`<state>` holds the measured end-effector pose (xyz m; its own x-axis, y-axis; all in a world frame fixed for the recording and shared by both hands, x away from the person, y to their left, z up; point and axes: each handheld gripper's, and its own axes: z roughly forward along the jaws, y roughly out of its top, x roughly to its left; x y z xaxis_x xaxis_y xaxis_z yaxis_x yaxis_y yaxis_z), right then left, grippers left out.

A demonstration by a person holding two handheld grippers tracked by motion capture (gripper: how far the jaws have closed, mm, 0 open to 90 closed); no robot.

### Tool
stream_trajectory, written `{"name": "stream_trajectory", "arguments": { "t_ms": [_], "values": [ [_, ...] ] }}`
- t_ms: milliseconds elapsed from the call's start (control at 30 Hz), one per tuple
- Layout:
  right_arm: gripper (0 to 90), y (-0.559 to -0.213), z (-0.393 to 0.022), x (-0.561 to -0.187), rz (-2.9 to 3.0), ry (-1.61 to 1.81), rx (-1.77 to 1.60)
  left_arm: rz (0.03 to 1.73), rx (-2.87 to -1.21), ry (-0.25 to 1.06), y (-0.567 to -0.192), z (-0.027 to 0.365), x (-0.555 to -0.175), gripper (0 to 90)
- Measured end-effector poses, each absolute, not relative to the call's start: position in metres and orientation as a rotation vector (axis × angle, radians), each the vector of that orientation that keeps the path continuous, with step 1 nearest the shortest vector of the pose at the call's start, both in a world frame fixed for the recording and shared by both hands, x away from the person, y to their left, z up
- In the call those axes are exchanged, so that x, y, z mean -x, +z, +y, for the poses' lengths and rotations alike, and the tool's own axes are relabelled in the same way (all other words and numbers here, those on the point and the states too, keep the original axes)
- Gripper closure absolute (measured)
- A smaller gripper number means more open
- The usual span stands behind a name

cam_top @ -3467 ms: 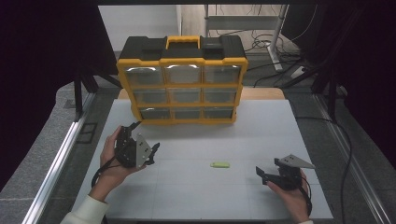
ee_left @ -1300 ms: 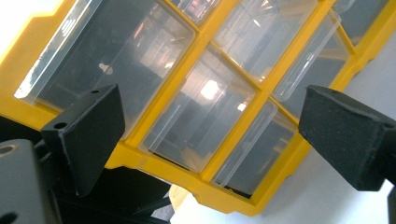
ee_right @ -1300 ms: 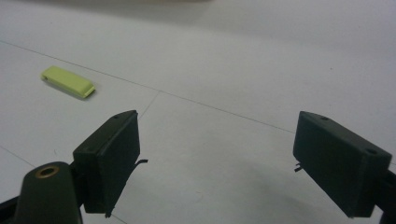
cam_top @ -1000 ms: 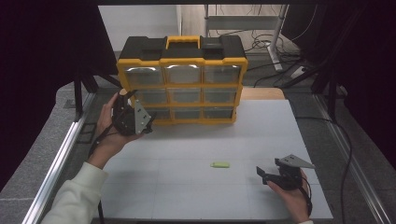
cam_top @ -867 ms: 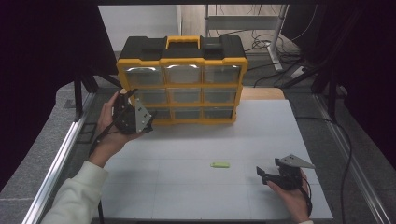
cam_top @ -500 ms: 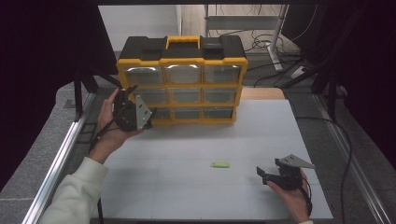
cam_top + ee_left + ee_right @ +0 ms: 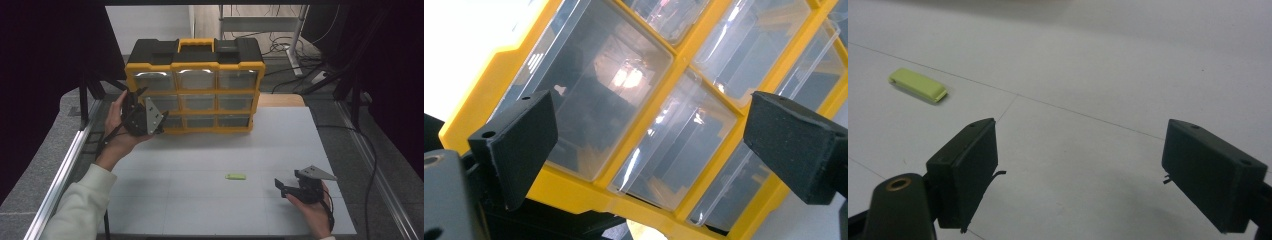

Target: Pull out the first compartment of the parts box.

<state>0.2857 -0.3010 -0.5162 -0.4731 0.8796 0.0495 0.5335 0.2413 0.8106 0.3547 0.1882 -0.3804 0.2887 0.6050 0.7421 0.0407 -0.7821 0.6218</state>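
On my pale matte desk [image 7: 200, 160] the boxy yellow-and-black organizer [image 7: 195, 85] with clear plastic drawers stands upper centre, my left claw [image 7: 137, 117] spread wide at its lower-left drawers, my right claw [image 7: 290, 189] released lower right near a flat lime-green tab [image 7: 235, 176].

The left gripper [image 7: 141, 116] is covering the lower left corner of the storage box [image 7: 200, 75] in the high view, so the drawers behind it are going unseen. In the left gripper view the box [image 7: 574, 180] is running off every edge, and glare on the clear drawer fronts [image 7: 604, 95] is keeping their contents from being made out. The small green piece [image 7: 235, 176] on the table [image 7: 200, 160] is looking too small to identify.
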Motion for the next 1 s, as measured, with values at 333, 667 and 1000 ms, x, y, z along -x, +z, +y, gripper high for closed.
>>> {"name": "stream_trajectory", "arguments": {
  "t_ms": [333,667,1000],
  "values": [
    [15.1,-0.517,-0.301,-0.286,2.102,1.113,-1.300,0.591,-2.065,1.525,-0.379,0.191,-0.361,7.8],
    [15.1,-0.517,-0.302,-0.286,2.097,1.110,-1.300,0.588,-2.062,1.544,-0.375,0.192,-0.367,8.0],
    [15.1,-0.516,-0.302,-0.286,2.096,1.116,-1.306,0.589,-2.065,1.557,-0.372,0.192,-0.372,8.1]
  ]
}}
